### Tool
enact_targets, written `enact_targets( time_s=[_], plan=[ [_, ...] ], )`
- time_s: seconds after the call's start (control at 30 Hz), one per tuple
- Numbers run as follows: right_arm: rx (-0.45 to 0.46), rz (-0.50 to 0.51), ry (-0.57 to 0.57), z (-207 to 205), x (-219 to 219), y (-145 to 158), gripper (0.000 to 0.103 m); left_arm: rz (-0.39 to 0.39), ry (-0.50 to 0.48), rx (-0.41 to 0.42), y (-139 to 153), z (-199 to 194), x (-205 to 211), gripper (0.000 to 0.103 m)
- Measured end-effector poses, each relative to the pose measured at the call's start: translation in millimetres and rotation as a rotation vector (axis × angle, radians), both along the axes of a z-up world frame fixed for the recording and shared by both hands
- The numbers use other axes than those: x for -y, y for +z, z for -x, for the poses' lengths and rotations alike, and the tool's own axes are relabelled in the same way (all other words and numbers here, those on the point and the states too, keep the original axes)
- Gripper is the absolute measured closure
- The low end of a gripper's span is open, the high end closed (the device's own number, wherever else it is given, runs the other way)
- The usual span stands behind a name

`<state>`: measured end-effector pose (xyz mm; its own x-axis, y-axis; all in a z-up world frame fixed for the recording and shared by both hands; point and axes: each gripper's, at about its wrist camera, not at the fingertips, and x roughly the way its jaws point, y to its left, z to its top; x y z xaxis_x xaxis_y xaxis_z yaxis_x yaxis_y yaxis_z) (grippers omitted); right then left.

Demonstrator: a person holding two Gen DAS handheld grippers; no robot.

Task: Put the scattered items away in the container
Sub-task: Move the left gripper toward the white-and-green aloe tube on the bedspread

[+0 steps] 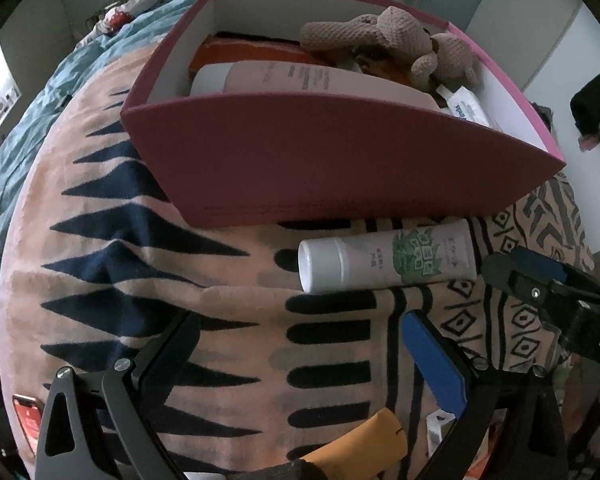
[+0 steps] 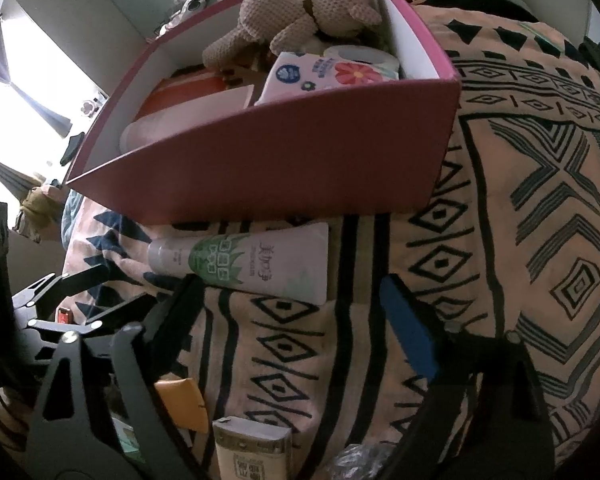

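Your fingers: left gripper [image 1: 300, 360] and right gripper [image 2: 288, 320] both spread wide, holding nothing.
Left to tidy: hand cream tube [image 1: 388, 258] on the bed, touching the pink box [image 1: 340, 168]; orange item [image 1: 364, 444], small carton [image 2: 252, 456] nearer you.
Done: knitted teddy bear [image 1: 388, 40], tissue pack [image 2: 320, 74], bottle inside.
Bed: patterned blanket [image 1: 100, 280], cluttered bedroom beyond.

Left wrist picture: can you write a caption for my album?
Open left gripper faces a white green-printed tube lying beside the pink cardboard box.

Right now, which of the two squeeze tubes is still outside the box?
The white tube with green leaves, lying on the patterned blanket against the pink box. The plain pinkish tube already lies inside, beside the knitted teddy.
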<state>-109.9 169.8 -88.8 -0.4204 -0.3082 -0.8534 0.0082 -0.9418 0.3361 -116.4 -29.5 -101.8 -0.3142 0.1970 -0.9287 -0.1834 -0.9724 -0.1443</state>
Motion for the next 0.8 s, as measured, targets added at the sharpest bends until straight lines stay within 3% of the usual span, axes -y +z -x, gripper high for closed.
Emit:
enact_targets(
  time_s=[0.5, 0.8],
  plan=[
    [0.014, 0.019, 0.031, 9, 7, -8, 0.018, -0.007, 0.013, 0.030, -4, 13, -10, 0.001],
    [0.046, -0.024, 0.036, 17, 9, -14, 0.021, -0.144, 0.053, 0.089, -12, 18, -4, 0.001]
  ],
)
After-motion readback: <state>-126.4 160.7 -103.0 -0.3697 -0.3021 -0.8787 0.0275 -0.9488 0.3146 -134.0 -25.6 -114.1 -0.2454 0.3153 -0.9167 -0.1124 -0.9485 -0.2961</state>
